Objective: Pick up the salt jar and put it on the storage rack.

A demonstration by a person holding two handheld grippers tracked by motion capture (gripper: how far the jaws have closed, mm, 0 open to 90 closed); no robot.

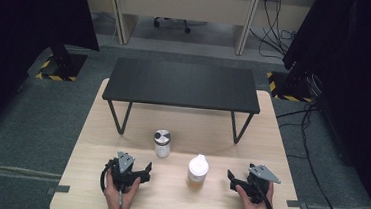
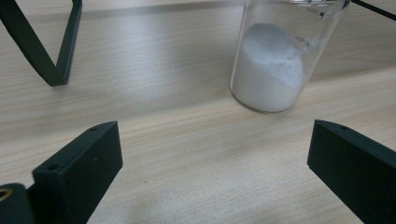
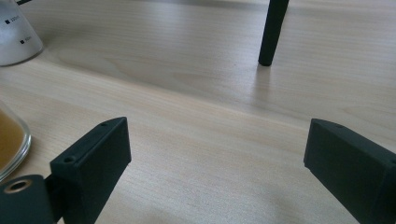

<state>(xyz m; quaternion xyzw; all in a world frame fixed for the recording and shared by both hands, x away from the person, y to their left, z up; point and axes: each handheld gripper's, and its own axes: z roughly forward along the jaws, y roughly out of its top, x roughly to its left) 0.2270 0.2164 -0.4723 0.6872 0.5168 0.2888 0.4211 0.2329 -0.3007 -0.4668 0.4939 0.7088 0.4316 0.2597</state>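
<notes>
While both hands rest on the near part of the wooden table, the left gripper lies with its jaws spread wide and nothing between them. Ahead of it and a little to its right stands the clear jar, upright, partly filled with white powder, just beyond the jaw tips and not touching them. Bare wood lies between jaws and jar. The right gripper also stands wide and empty. Just beside its left jaw sits the white-lidded jar with amber contents, near but apart. Open tabletop runs ahead of this gripper to a leg of the black shelf, which spans the far half. The table's near edge runs close behind both hands.
</notes>
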